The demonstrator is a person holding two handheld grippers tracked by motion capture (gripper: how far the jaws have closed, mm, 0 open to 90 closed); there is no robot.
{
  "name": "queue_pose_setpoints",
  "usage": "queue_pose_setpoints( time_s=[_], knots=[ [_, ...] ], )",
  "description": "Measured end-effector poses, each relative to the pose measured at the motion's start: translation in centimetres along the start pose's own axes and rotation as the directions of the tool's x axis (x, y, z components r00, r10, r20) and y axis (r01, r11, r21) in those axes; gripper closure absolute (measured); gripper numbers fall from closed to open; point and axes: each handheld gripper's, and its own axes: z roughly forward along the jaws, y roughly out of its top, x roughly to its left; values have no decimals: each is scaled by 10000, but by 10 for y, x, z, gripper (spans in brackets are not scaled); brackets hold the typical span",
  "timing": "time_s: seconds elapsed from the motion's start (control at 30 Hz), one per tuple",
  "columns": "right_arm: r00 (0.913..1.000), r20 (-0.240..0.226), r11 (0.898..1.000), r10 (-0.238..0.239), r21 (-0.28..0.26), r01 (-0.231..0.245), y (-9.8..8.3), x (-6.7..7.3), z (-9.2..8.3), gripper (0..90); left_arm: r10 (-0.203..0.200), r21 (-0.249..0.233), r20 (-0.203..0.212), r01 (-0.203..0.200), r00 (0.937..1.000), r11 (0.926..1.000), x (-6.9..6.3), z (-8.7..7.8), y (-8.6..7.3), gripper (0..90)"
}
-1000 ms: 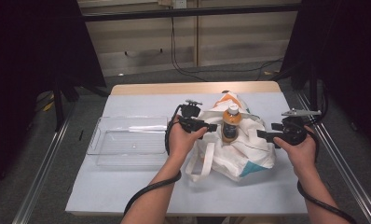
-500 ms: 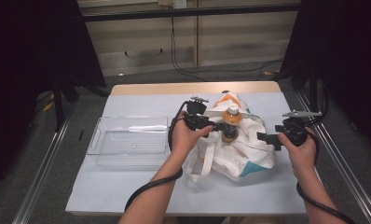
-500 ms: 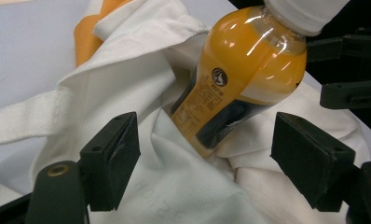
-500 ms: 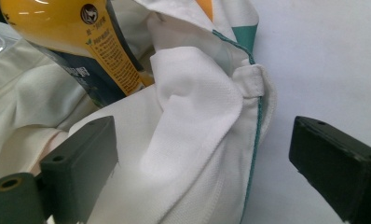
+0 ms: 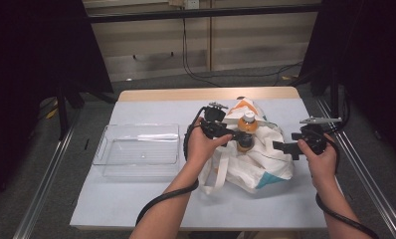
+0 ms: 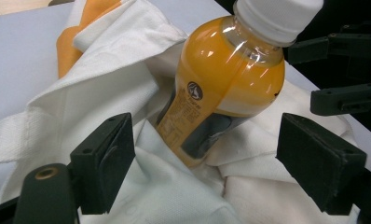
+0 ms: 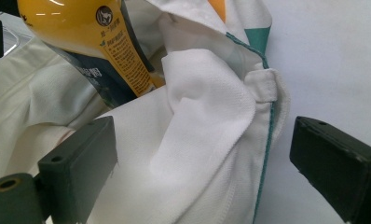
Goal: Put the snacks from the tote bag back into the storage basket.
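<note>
Both tongs just let go, bottle's sitting in the bag

So my left tongs (image 6: pixel 207 158) have just been opening and now stand wide, with the orange juice bottle (image 6: pixel 225 88) between the jaws but not touched by either pad. My right tongs (image 7: pixel 197 172) have spread too, straddling a fold at the rim of the white tote bag (image 7: pixel 207 154) without pinching it. The bottle stands on its own, leaning a bit, its lower half tucked into the bag near the middle of the tabletop (image 5: pixel 136 209), white cap poking out. I reckon that's the drop-off done. The clear plastic tray (image 5: pixel 139 152) sits off to the left, nothing in it.
</note>
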Motion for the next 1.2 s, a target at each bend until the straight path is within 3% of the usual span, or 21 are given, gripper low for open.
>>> queue_pose_setpoints(
  time_s=[0.5, 0.83, 1.2],
  knots=[
    [10000, -51, 10000, 29, -3, -29, -1, -1, -2, 74, 324, -20, 113, -323, 9994, 9995, -9, 6, 10, 185],
    [9999, -120, 10000, 53, 7, -53, -1, -2, 0, 76, 315, -142, 177, -313, 9993, 9994, -10, 12, 13, 185],
    [9998, -153, 9999, 146, -12, -146, -1, -3, -1, 77, 466, -2, 204, -466, 9987, 9989, -14, 26, 15, 192]
  ],
)
